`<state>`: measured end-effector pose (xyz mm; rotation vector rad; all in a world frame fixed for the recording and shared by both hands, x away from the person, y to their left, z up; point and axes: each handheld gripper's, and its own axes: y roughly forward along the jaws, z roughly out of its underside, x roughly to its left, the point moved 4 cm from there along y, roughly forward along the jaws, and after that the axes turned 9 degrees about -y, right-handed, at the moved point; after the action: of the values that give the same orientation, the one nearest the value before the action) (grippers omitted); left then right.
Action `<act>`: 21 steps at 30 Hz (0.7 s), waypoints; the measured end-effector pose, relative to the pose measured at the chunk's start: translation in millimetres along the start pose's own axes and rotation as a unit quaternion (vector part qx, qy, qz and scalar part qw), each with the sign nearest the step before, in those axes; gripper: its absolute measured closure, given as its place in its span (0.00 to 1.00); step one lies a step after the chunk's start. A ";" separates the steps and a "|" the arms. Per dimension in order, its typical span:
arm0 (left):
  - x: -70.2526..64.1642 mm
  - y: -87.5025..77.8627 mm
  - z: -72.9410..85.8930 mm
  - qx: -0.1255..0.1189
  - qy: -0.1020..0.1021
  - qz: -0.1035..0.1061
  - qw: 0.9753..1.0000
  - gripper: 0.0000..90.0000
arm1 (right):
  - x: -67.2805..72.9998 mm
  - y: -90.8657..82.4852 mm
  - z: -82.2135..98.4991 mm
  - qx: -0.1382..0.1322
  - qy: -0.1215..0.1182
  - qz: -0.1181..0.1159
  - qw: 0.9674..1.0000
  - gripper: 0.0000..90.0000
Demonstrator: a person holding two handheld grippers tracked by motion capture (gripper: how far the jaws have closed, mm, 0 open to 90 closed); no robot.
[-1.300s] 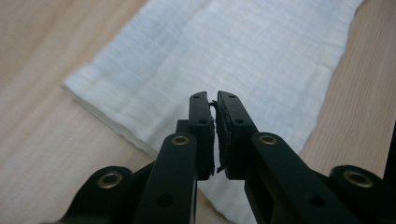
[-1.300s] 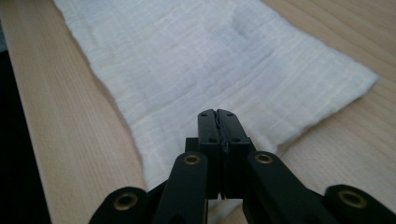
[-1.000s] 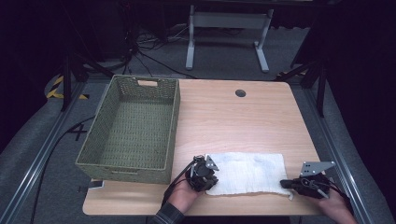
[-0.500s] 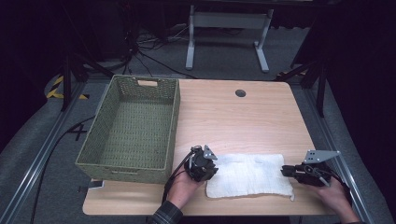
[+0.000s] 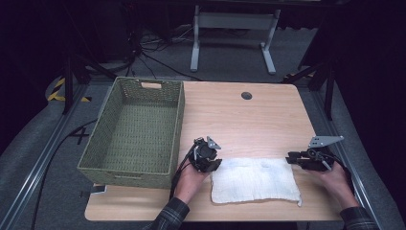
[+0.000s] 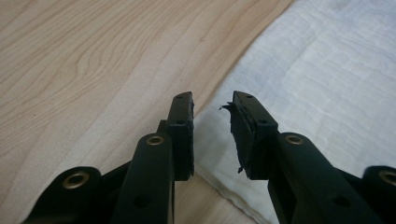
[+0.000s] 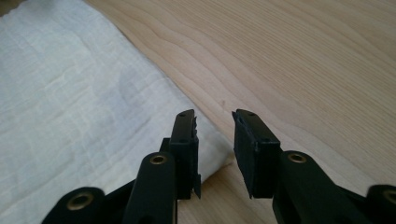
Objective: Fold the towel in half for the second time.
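Beside the towel [image 5: 253,179], both grippers hover agape.

The high view looks down from above at the whole table [image 5: 249,120]. Both gripper views sit low and close, sharing the towel [image 6: 327,93] edges.

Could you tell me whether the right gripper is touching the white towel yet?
Cannot tell. In the right gripper view, the right gripper has open jaws straddling the white towel corner, but neither contact nor gap shows plainly.
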<state>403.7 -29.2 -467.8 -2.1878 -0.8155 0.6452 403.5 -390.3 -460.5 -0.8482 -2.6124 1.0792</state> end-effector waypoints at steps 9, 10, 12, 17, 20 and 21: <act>3.5 3.7 0.7 0.000 -0.009 -0.009 1.000 0.73 | -7.9 9.4 6.1 0.010 0.008 -0.003 1.000 0.74; 4.1 3.6 1.0 0.001 -0.009 -0.010 1.000 0.72 | -8.1 11.2 6.1 0.011 0.006 -0.003 1.000 0.74; 5.6 3.5 2.1 0.007 -0.010 -0.007 1.000 0.71 | -8.4 14.9 6.5 0.015 0.004 -0.002 1.000 0.75; 7.3 4.4 5.1 0.014 -0.014 -0.013 1.000 0.70 | -7.3 21.7 8.2 0.026 -0.006 -0.002 1.000 0.82; 8.6 6.6 7.8 0.024 -0.015 -0.011 1.000 0.70 | -7.2 21.2 8.9 0.026 -0.006 -0.003 1.000 0.90; 8.6 6.6 7.8 0.024 -0.015 -0.011 1.000 0.70 | -7.2 21.2 8.9 0.026 -0.006 -0.003 1.000 0.90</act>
<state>406.8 -23.4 -479.3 -2.1278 -0.8284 0.6812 415.3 -387.6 -481.4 -0.8240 -2.5818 1.1485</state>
